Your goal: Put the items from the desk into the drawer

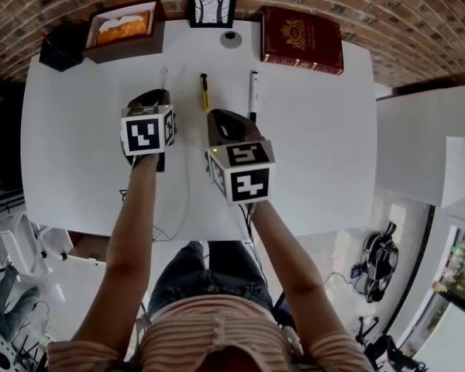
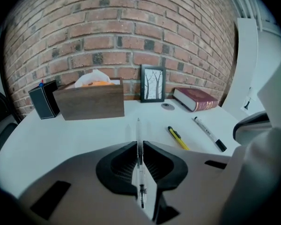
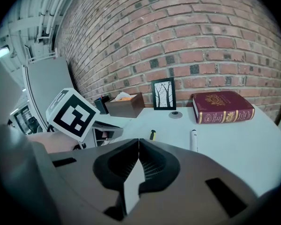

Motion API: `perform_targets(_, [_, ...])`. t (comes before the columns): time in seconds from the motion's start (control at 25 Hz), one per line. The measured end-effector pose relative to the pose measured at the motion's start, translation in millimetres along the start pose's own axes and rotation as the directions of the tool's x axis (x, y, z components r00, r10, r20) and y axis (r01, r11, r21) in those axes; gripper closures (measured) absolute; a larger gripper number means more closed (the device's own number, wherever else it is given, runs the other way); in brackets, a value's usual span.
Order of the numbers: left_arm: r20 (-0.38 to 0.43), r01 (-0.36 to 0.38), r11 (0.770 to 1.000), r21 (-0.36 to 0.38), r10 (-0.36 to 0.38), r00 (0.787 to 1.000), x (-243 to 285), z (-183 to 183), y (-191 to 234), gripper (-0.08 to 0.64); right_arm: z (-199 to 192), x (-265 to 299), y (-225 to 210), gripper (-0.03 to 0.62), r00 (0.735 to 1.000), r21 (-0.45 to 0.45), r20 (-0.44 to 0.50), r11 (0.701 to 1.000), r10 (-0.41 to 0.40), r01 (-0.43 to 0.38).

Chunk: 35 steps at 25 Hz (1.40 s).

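Note:
A clear pen (image 2: 138,129) is clamped between the jaws of my left gripper (image 2: 138,145) and points forward over the white desk (image 2: 61,139). In the head view the clear pen (image 1: 163,77) sticks out ahead of the left gripper (image 1: 156,99). To the right of it lie a yellow pen (image 1: 204,93) and a white marker (image 1: 253,91). My right gripper (image 1: 226,118) hovers just behind these two, shut with nothing between its jaws. From the right gripper (image 3: 138,142) I see the yellow pen (image 3: 152,134) and the marker (image 3: 194,139) ahead. No drawer is in view.
Along the brick wall stand a black pen holder (image 1: 62,49), a wooden tissue box (image 1: 124,28), a framed tree picture (image 1: 212,4), a small grey disc (image 1: 231,39) and a red book (image 1: 302,39). White furniture (image 1: 426,142) stands at the right of the desk.

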State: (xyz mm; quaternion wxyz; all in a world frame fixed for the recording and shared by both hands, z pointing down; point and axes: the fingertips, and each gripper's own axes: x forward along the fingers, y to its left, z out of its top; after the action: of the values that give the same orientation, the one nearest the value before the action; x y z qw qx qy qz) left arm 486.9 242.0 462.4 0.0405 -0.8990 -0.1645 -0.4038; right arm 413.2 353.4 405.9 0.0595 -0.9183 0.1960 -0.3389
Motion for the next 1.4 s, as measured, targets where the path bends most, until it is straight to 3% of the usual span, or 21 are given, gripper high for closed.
perform_targets(0.36, [0.192,-0.013,0.997,-0.082,0.029,0.981,-44,39,12,0.514,14,-5,13,0.574,0.999,-0.025,0.027,0.999,0.028,-0.028])
perform_targets(0.68, [0.298,-0.023,0.99,-0.138,0.064,0.952,-86,58,32,0.514,32,1,39,0.575,0.995,-0.086,0.037,0.992,0.091,-0.088])
perform_targets(1.08, [0.421,-0.1,0.973,-0.207,0.181,0.889,-161,69,79,0.514,66,5,93,0.575,0.98,-0.173,0.068,0.969,0.189,-0.175])
perform_targets(1.4, [0.468,-0.18,0.934,-0.308,0.313,0.827,-224,48,125,0.514,71,10,159,0.575,0.955,-0.248,0.064,0.931,0.291,-0.267])
